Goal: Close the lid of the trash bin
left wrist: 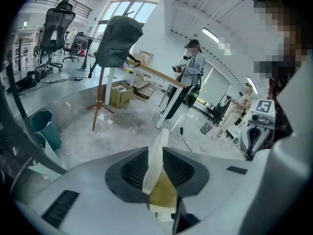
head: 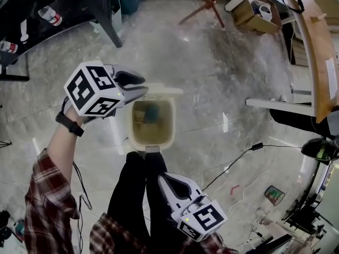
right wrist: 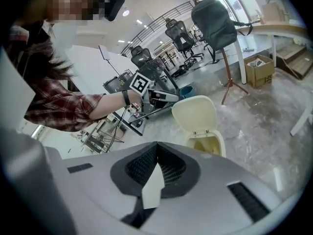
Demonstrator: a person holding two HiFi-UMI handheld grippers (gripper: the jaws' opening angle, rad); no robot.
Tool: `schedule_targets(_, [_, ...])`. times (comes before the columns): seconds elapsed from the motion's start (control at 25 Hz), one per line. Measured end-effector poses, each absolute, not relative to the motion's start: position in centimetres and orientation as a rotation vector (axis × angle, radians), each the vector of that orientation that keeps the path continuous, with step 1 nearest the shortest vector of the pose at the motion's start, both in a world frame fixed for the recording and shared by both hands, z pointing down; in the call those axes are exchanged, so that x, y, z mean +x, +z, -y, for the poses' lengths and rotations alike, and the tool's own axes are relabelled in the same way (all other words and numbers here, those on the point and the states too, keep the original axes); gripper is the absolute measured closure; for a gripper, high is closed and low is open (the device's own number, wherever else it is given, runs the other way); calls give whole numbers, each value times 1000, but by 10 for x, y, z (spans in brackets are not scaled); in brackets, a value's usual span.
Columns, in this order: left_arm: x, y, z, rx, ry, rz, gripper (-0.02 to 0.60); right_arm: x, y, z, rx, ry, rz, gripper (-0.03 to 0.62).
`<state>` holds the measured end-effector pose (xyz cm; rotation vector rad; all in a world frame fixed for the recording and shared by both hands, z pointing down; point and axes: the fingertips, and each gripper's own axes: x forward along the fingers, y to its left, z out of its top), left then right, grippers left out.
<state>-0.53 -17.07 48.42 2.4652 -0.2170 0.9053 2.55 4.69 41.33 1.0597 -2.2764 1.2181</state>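
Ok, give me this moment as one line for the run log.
trash bin: open | lid: upright | left gripper: jaws shut on lid edge | right gripper: jaws together, empty, away from trash bin

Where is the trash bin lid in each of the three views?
Head view: lid edge-on at centre, above the bin opening, in the left claw.
Left gripper view: bottom centre, edge-on between the jaws.
Right gripper view: upright, right of centre.
Shared landmark: the cardboard box.
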Motion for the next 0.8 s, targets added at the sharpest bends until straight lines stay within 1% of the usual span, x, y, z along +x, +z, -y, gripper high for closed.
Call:
schedule_targets(0.24, [-4, 498, 166, 2384, 875, 177, 499, 39, 419, -46, 1070, 1207, 2262, 581])
schedule_targets(0.52, [-3, 498, 141, 2307, 817, 124, 500, 33, 408, -44, 1060, 1203, 2284, 582])
schedule_targets(0.8, [3, 513, 65, 2288, 808, 63, 500, 33, 399, -45, 1074, 1186, 2303, 582])
